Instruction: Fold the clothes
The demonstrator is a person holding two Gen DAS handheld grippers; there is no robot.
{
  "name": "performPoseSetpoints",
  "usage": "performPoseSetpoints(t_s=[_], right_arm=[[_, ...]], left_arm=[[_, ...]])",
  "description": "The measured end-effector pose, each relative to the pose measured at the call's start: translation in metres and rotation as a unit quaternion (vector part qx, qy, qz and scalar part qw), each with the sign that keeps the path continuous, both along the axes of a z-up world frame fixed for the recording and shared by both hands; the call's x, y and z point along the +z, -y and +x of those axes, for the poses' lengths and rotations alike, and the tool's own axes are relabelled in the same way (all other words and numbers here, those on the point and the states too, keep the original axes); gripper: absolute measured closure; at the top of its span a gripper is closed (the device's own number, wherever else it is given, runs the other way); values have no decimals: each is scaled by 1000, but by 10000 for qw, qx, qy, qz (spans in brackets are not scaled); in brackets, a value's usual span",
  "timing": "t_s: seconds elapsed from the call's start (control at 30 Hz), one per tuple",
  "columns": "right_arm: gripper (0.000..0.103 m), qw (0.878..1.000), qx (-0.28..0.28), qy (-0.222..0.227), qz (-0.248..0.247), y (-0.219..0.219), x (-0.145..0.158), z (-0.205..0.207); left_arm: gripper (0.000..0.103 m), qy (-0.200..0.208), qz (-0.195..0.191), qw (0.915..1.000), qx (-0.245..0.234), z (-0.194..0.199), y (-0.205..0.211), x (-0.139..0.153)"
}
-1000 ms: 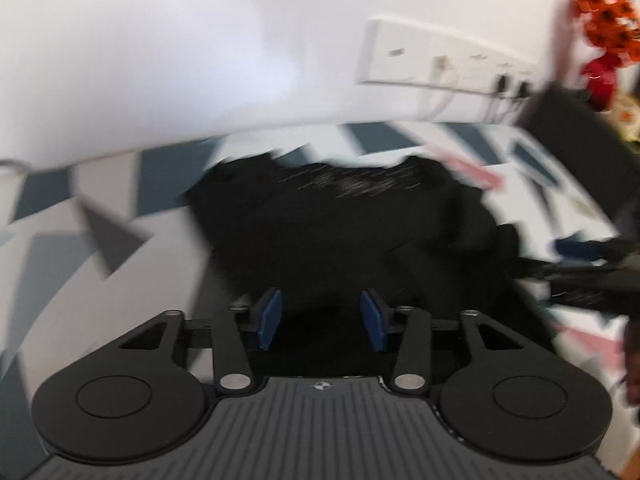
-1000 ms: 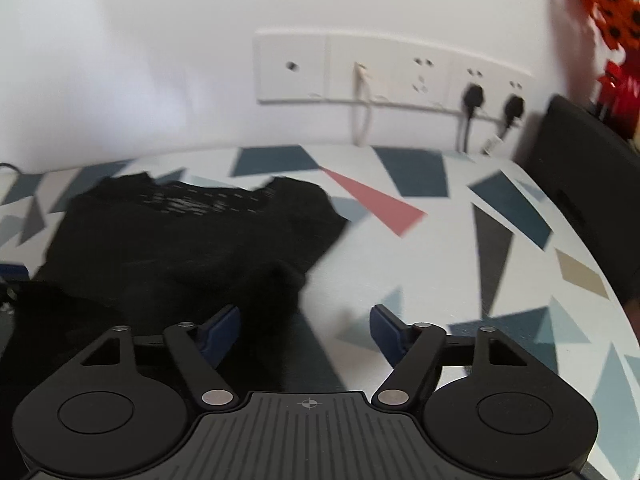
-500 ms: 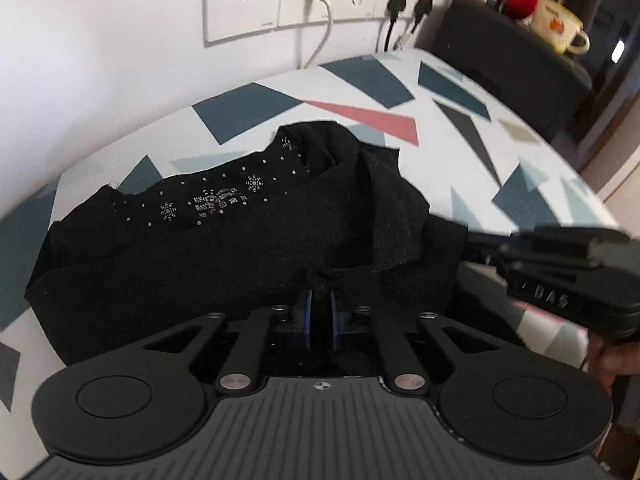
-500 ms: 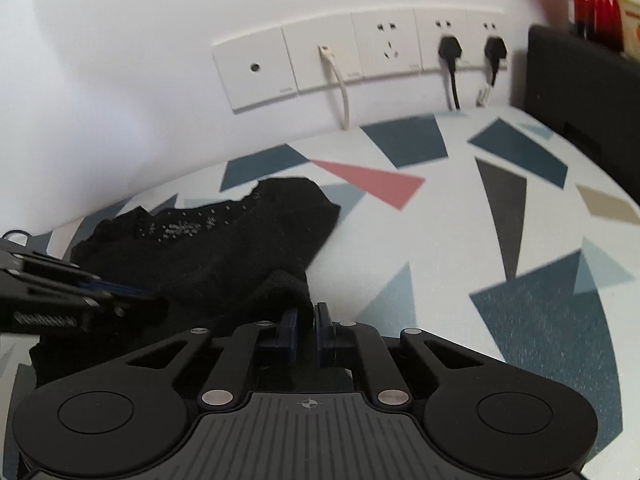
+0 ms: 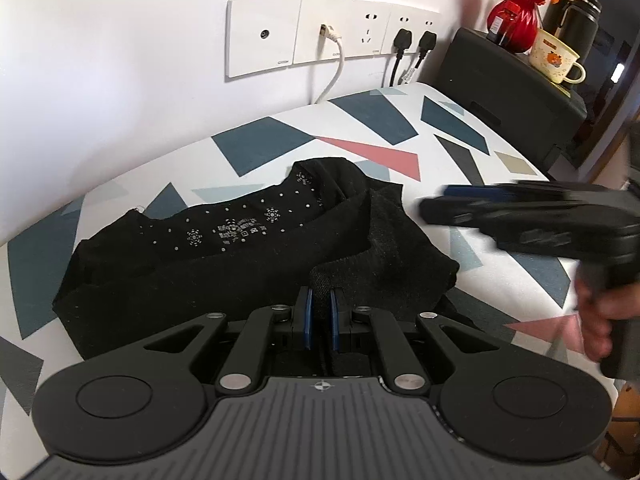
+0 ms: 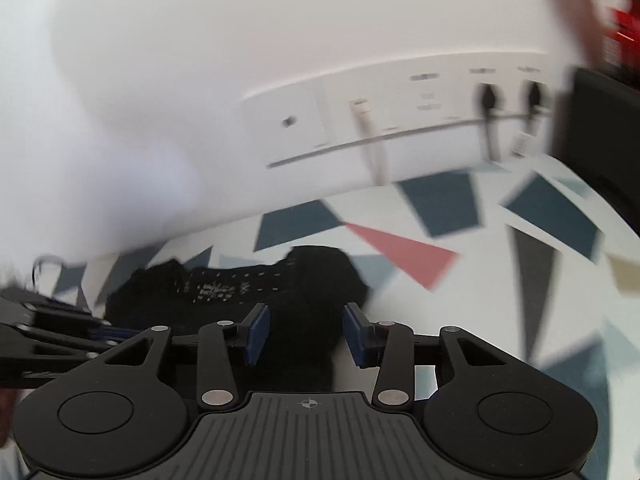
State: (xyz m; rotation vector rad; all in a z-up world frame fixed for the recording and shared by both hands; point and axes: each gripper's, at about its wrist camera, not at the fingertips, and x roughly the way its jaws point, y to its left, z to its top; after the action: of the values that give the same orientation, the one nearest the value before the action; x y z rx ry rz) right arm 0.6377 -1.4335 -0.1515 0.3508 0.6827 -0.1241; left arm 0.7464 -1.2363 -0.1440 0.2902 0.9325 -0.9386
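Since half a second ago the right gripper (image 6: 306, 334) has been drawn off the hem of the black knitted garment (image 5: 240, 264) and its blue pads, then pinched together, are now opening. In the left wrist view, the garment is seen lying crumpled on the white table printed with grey-blue and pink triangles (image 5: 400, 120), its dotted, snowflake-patterned neckline turned toward the wall. A raised fold at its near edge is clamped between the nearly closed blue pads of the left gripper (image 5: 320, 314). To the right, the right gripper is seen blurred above the table, held by a hand (image 5: 600, 320), just beyond the garment's right edge. A white socket panel (image 5: 320, 32) with black plugs and a white cable is fixed to the wall, and a red vase of orange flowers (image 5: 516, 20) and a cream mug (image 5: 556, 56) are set on a black box. In the right wrist view, heavily blurred, the pads are seen apart with dark cloth behind the gap; no contact with it can be made out.
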Motion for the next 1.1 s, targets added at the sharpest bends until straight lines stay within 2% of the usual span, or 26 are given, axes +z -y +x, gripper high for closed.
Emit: performPoseSetpoints(t_s=[0.07,0.1,0.17,0.33,0.37,0.4,0.43,0.47,0.5,0.57,0.67,0.7,0.83,0.9,0.93,0.97,1.0,1.1], right_arm=[[64,9994,241,-222,-123,-4,-12,22],[73,9988,295,-362,-153,-5,-17,30],[99,9986,163,-488,-100,-1,-23,38],[100,9993,-279,-28,235,10,-14,34],[100,9993,-303,-77,204,10,-16,38],[100,9992,-326,-128,170,10,-18,42],[100,9991,-354,-192,108,10,-22,45],[100,9987,-436,-267,-11,9,-26,48],[100,9981,-514,-335,-109,9,-29,50],[99,9969,-686,-371,-38,11,-31,47],[89,9948,-999,-204,57,19,-25,31],[80,9942,-1055,-142,130,22,-22,24],[68,9952,-824,35,532,24,-19,0],[66,9955,-667,-107,661,20,-27,-5],[67,9953,-600,-214,725,18,-32,-5],[80,9947,-579,-331,785,16,-36,-5],[101,9941,-575,-366,841,14,-36,-6],[101,9936,-485,-338,966,6,-25,-12]], left_arm=[[93,48,50,10000,8,1,0,0],[93,79,67,9999,10,2,0,1],[93,163,88,9998,2,4,0,3],[93,395,221,9990,-11,19,9,1],[89,491,331,9982,-14,22,14,-2],[82,808,617,9948,-6,22,22,-7],[61,1131,906,9894,36,21,29,-13],[44,1436,1157,9827,170,20,33,-17],[43,1564,1209,9799,268,20,33,-18],[43,1374,969,9850,396,22,24,-15],[43,644,768,9932,585,25,5,-12],[43,451,720,9942,667,24,0,-11],[40,-399,303,9941,957,20,-17,-12],[40,-477,234,9937,984,18,-12,-18],[45,-439,234,9939,986,17,-9,-20],[61,-380,254,9941,986,16,-6,-23],[66,-249,355,9941,997,15,-3,-24],[66,218,720,9907,1135,15,1,-29]])
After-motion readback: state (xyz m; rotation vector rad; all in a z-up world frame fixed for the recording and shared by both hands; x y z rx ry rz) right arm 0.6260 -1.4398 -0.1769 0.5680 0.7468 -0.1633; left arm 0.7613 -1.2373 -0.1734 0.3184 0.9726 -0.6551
